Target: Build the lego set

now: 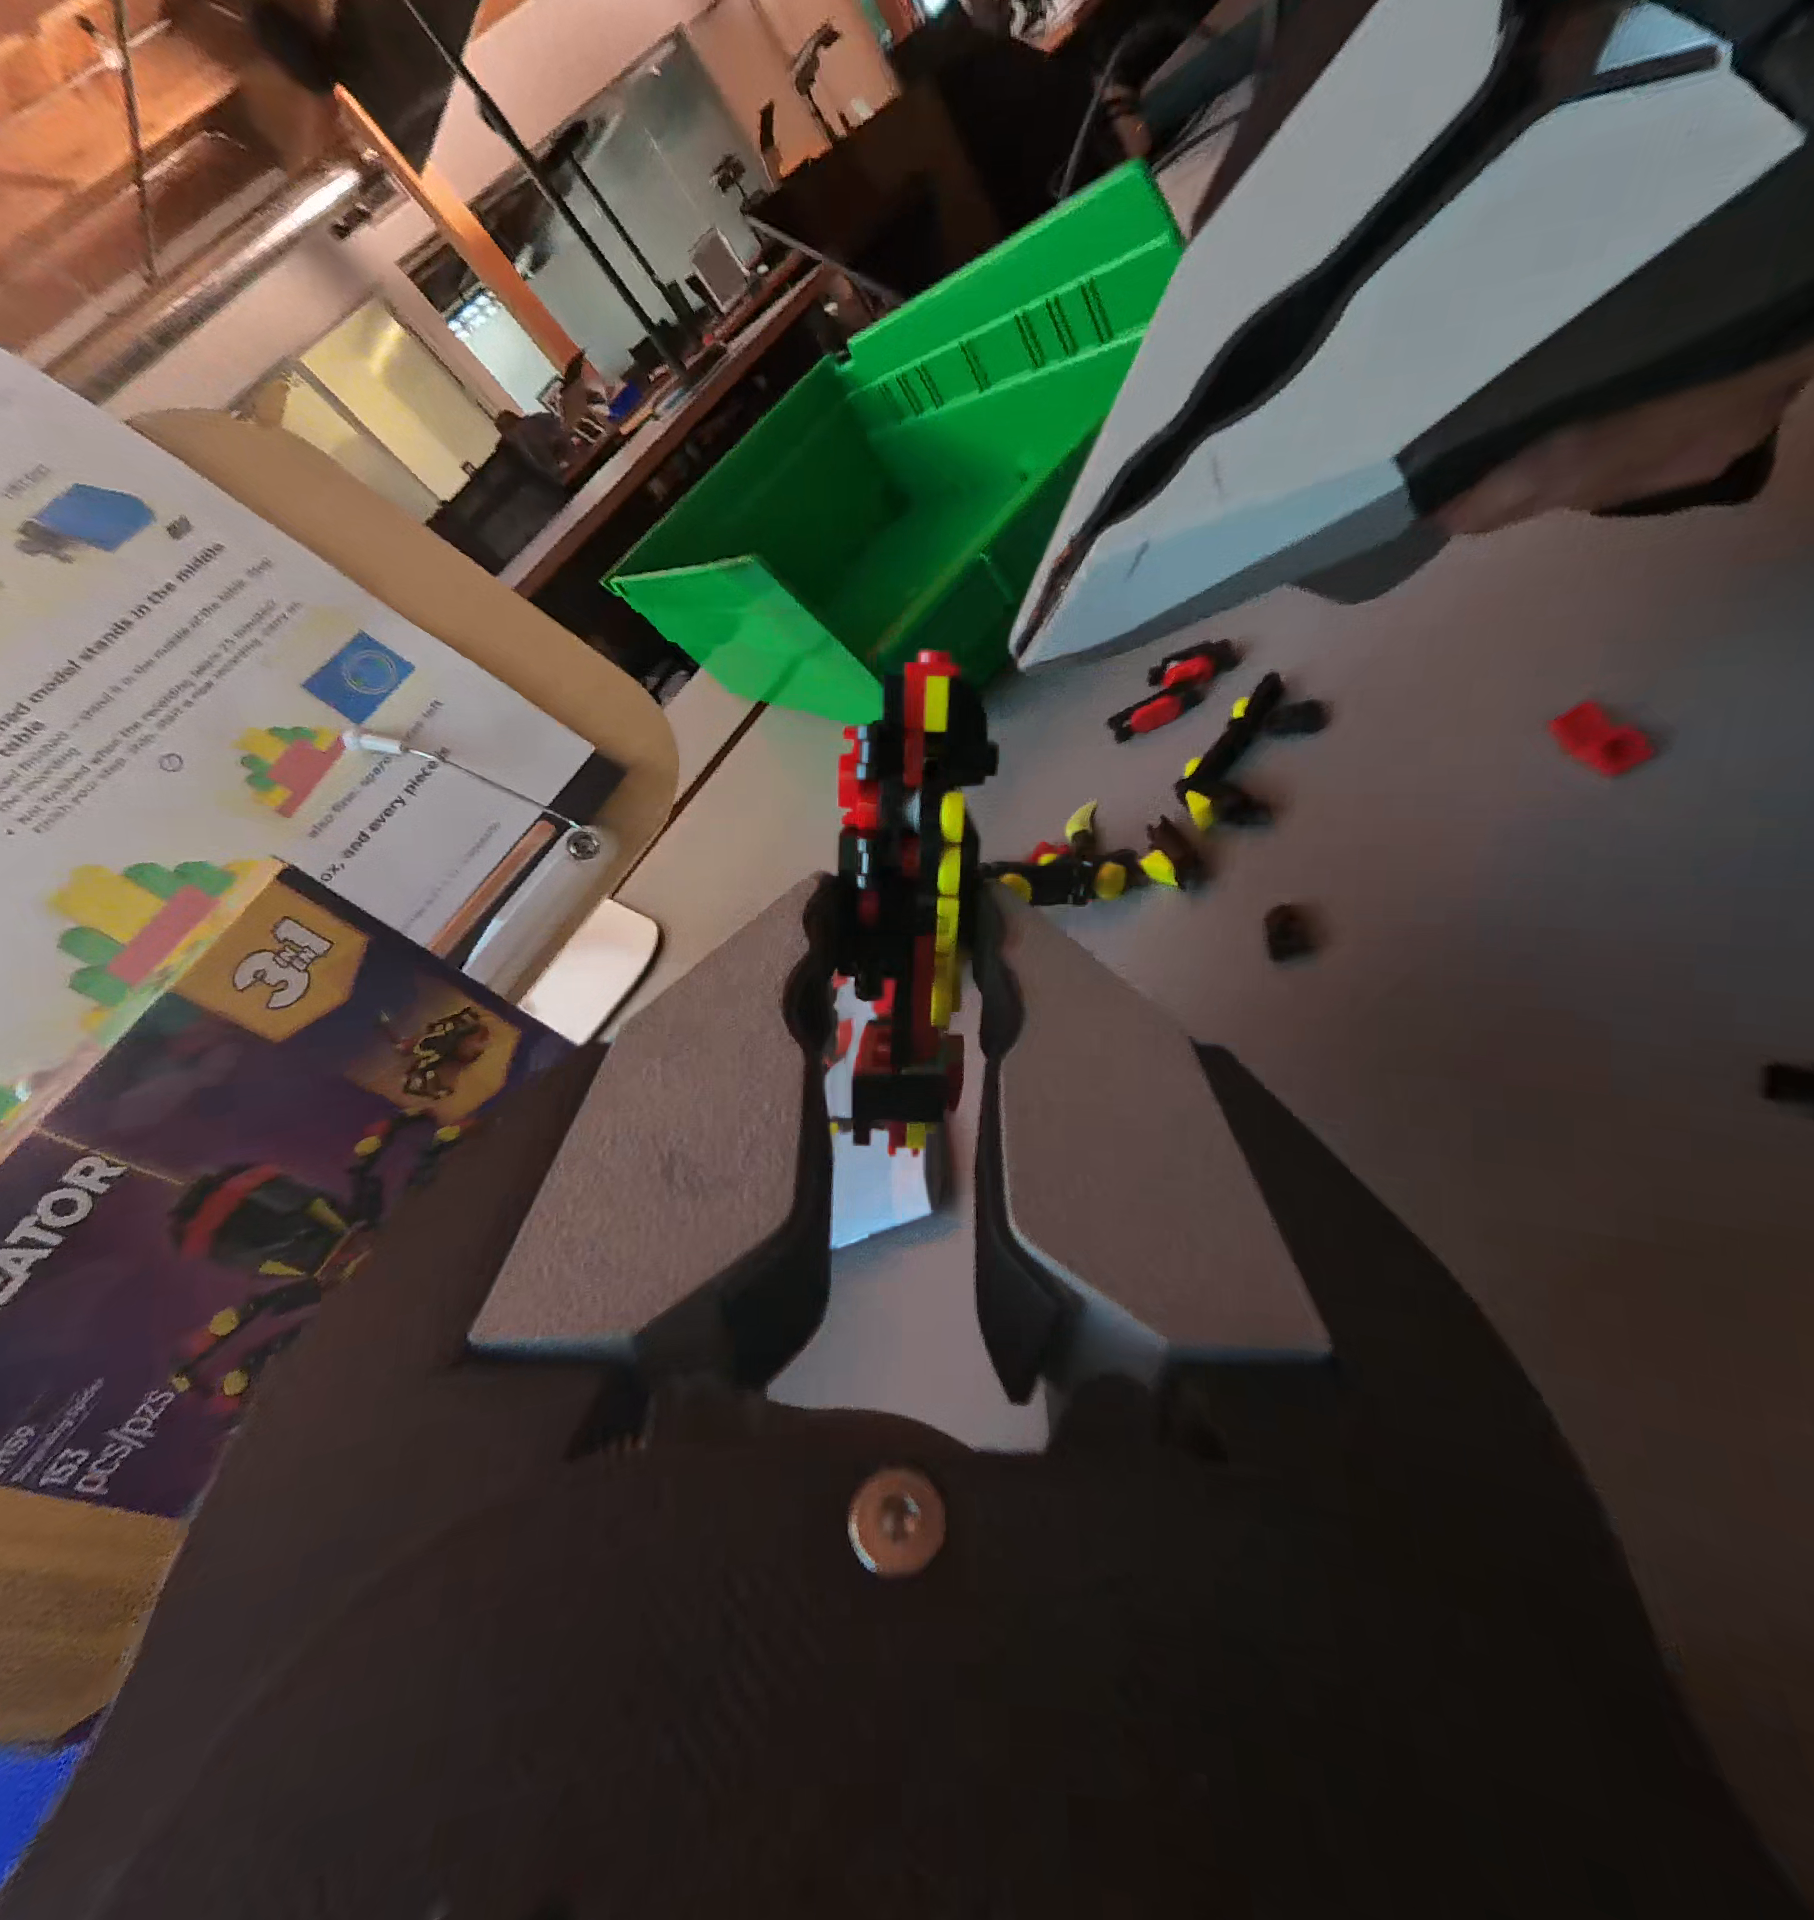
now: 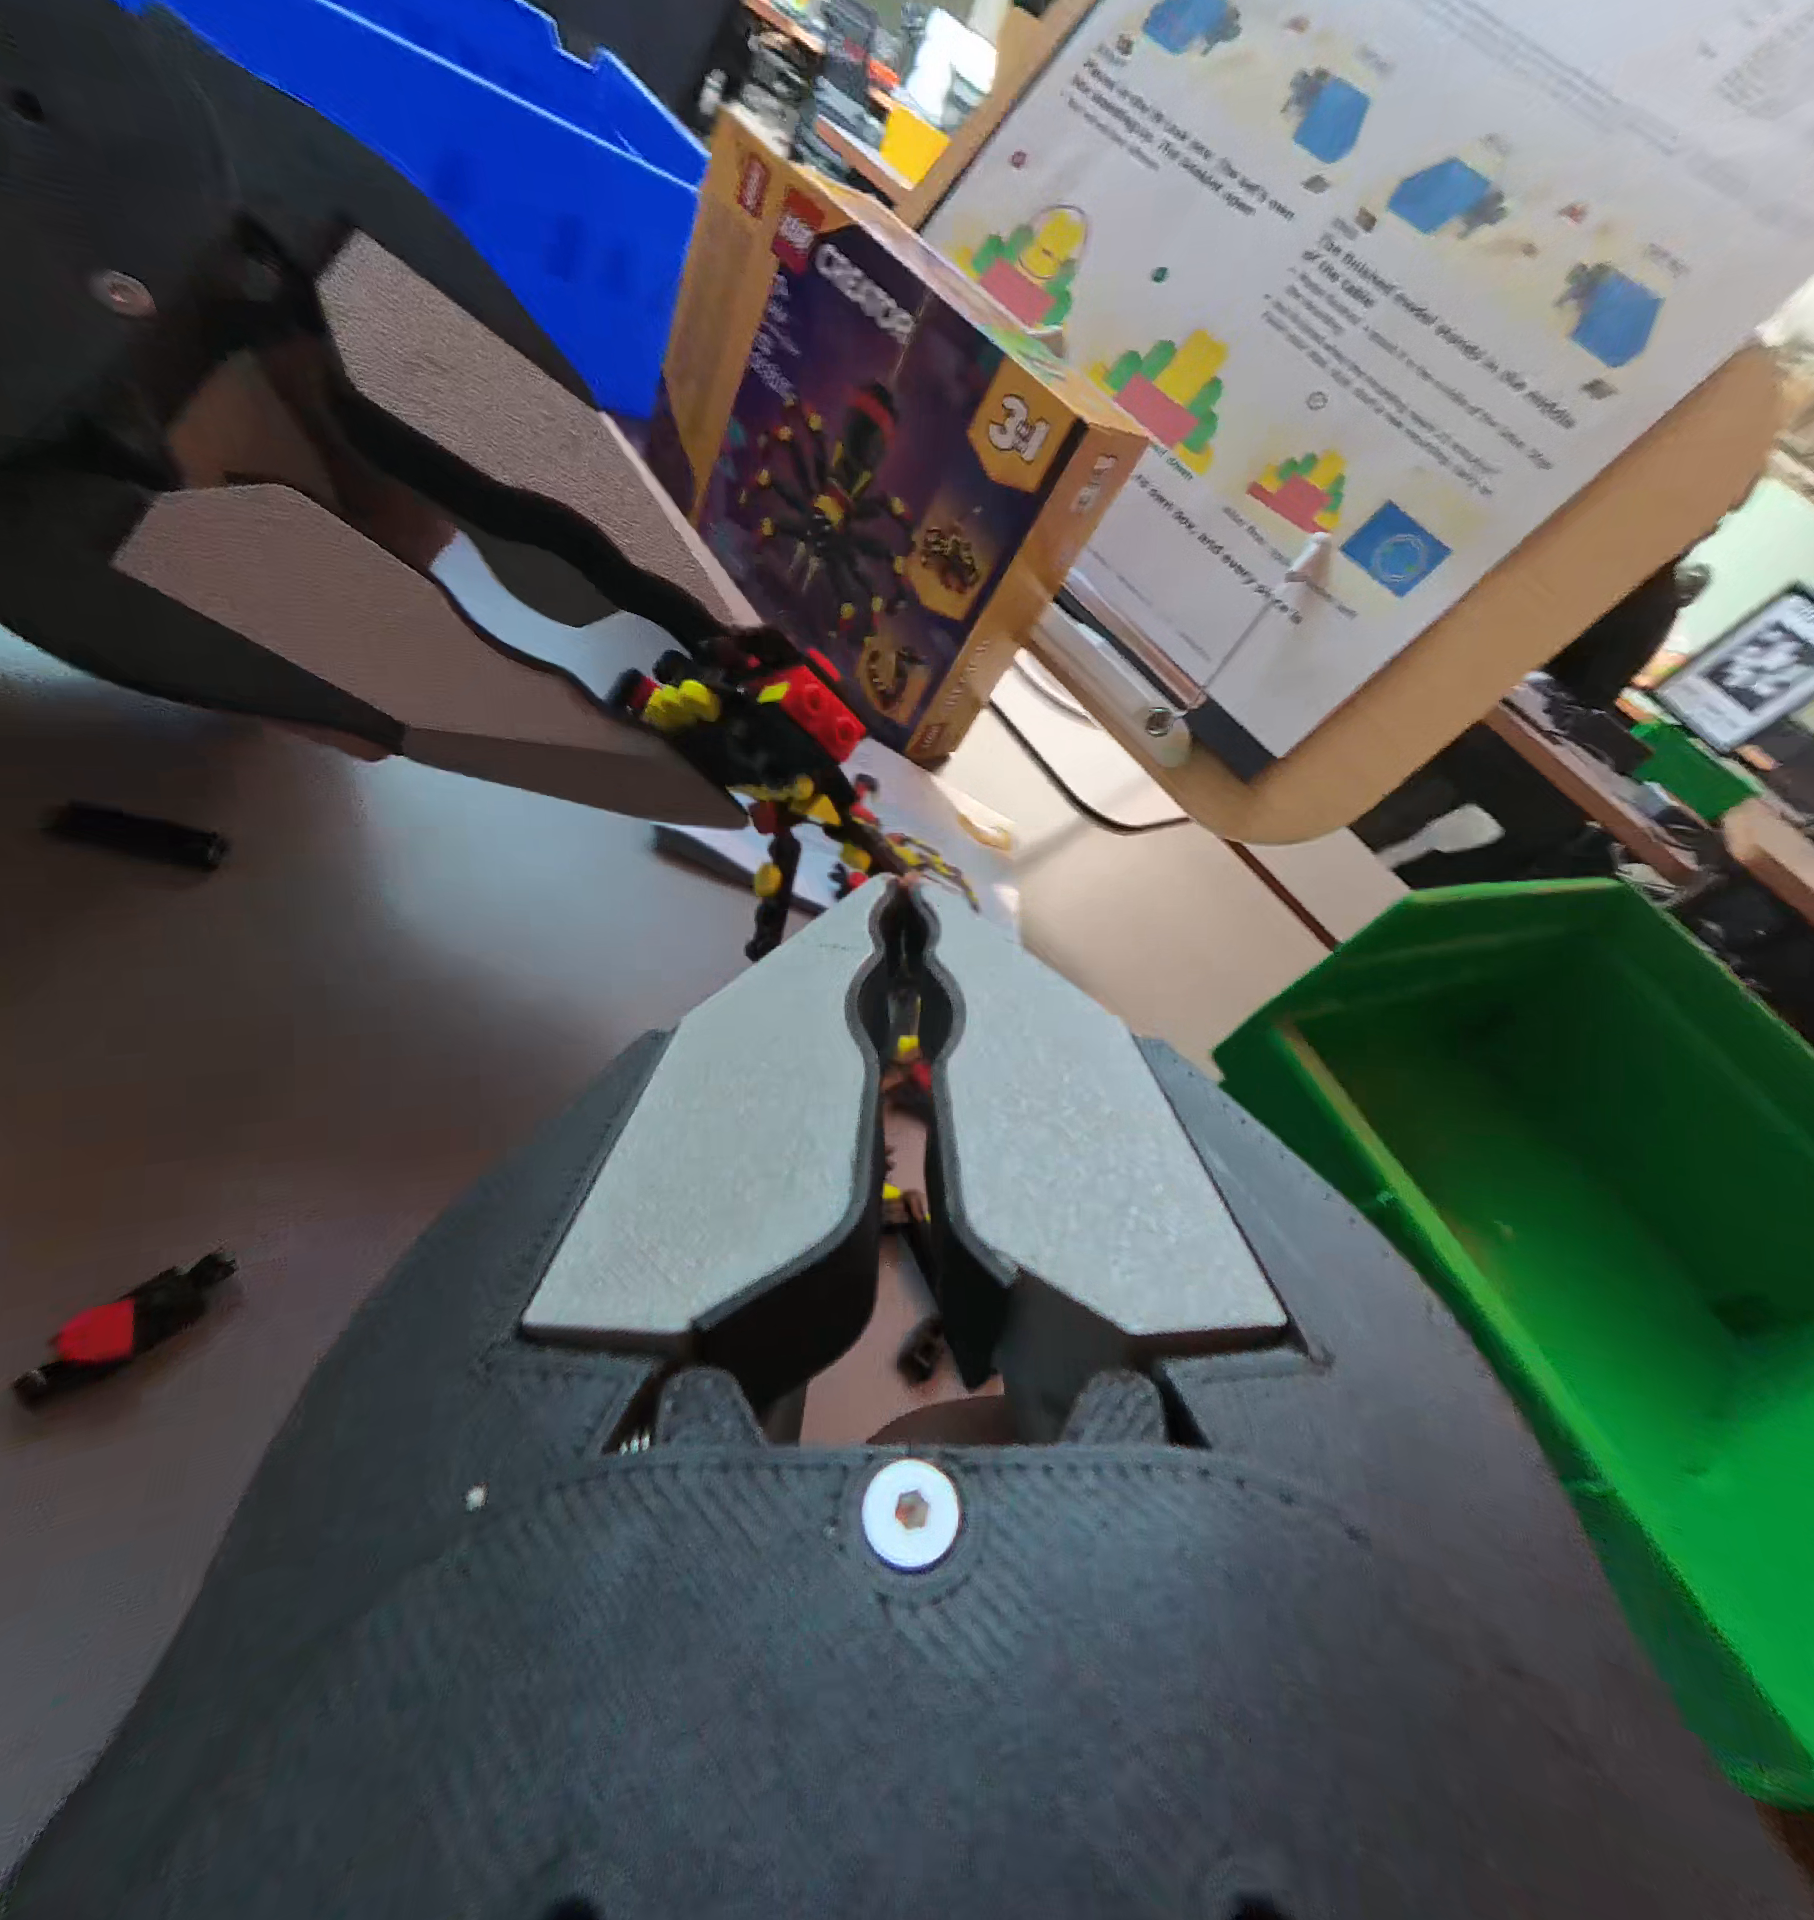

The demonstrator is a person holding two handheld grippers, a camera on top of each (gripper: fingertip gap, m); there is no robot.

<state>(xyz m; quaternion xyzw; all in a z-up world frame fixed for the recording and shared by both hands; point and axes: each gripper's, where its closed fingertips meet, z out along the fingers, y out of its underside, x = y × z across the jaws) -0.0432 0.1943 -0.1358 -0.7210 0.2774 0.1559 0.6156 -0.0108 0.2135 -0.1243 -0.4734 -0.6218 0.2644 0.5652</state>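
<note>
Grey table [image 1: 1505, 1039], green bin [image 1: 882, 520], cluttered workshop beyond

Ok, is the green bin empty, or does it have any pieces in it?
Empty, as far as shown: the right wrist view looks into the green bin and only bare green walls and floor show. Its near corner is cut off.

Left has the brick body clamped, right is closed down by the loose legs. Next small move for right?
Probably open the right gripper slightly and re-seat it: its tips meet just short of a black-and-yellow leg segment, and whether anything is pinched can't be told. The left gripper holds the black, red and yellow brick body above the table, so the body looks steady.
</note>
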